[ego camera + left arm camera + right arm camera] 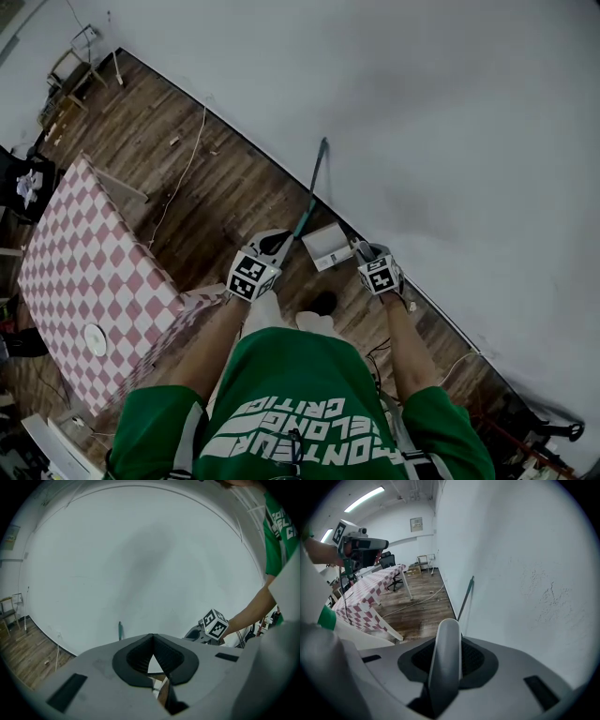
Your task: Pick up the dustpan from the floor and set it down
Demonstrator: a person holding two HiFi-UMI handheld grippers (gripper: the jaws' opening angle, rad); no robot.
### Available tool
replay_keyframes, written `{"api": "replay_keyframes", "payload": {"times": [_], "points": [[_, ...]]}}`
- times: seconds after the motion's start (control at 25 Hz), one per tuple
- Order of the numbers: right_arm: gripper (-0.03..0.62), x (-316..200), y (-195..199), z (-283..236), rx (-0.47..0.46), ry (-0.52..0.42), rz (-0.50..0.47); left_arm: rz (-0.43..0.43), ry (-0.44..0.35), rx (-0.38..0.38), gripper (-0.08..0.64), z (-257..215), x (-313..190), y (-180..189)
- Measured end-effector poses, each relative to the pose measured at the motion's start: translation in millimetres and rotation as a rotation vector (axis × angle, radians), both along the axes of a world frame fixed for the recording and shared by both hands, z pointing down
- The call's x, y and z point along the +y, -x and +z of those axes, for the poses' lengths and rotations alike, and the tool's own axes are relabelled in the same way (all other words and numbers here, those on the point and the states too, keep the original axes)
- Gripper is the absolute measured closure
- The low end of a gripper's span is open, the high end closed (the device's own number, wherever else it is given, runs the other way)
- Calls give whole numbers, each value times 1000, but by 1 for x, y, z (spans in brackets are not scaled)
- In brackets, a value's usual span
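The white dustpan [324, 245] is by the foot of the wall, just in front of me. My right gripper [364, 253] is shut on its handle, which shows as a rounded grey bar [446, 663] standing between the jaws [449, 641]. I cannot tell whether the pan touches the floor. A teal broom handle [315, 183] leans on the wall beside it. My left gripper [275, 244] hovers left of the pan with its fingertips meeting and nothing between them [152, 641]. The teal tip [120, 631] shows behind that gripper, apart from it.
A red-and-white checkered table [84, 262] stands to my left with a small white disc [96, 339] on it. A white cable [180, 178] trails over the wooden floor. The white wall [441, 112] fills the right side. My shoe [323, 303] is near the pan.
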State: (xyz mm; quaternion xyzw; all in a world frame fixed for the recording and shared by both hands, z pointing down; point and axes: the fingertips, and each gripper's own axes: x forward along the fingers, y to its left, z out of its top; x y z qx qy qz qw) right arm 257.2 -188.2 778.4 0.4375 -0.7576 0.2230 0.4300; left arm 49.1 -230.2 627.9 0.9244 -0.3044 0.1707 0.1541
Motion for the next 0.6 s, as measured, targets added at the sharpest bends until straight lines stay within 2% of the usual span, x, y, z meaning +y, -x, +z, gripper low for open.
{"api": "replay_keyframes", "payload": {"times": [0.6], "points": [[485, 8, -13, 35, 8, 35, -25, -48, 3, -7, 557, 6, 12, -3]]}}
